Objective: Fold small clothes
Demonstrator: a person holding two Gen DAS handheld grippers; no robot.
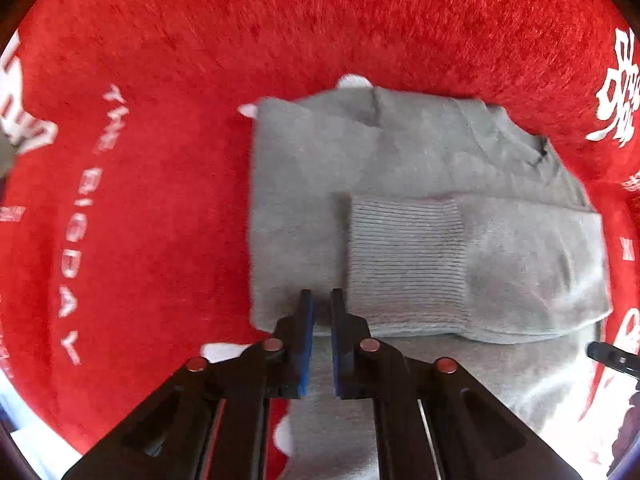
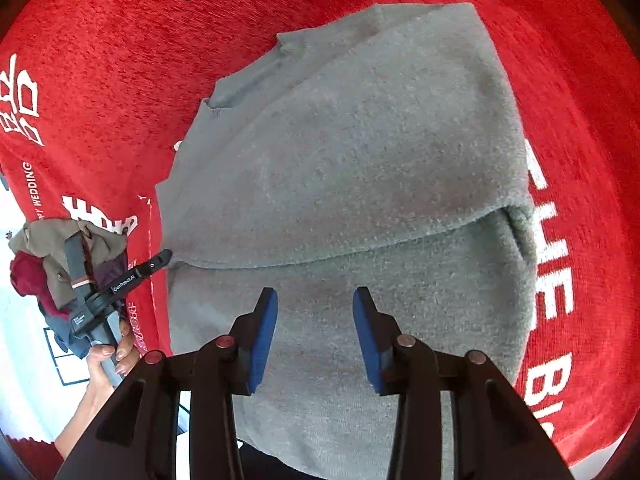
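A grey knit sweater (image 1: 400, 160) lies partly folded on the red cloth, a sleeve with a ribbed cuff (image 1: 404, 260) laid across its body. My left gripper (image 1: 320, 300) points straight down at the sweater's near fold edge, its blue pads nearly together with grey fabric pinched between them. In the right wrist view the same sweater (image 2: 360, 140) fills the middle, and the left gripper (image 2: 166, 257) touches its left corner. My right gripper (image 2: 314, 300) hovers over the lower layer with its pads apart and nothing between them. Its dark tip (image 1: 596, 350) shows at the left wrist view's right edge.
A red fuzzy cloth (image 2: 100, 60) with white lettering covers the table. A pile of brown, maroon and dark clothes (image 2: 52, 264) sits off its left edge on a white surface (image 2: 24, 360). A person's hand (image 2: 108, 356) grips the left tool's handle.
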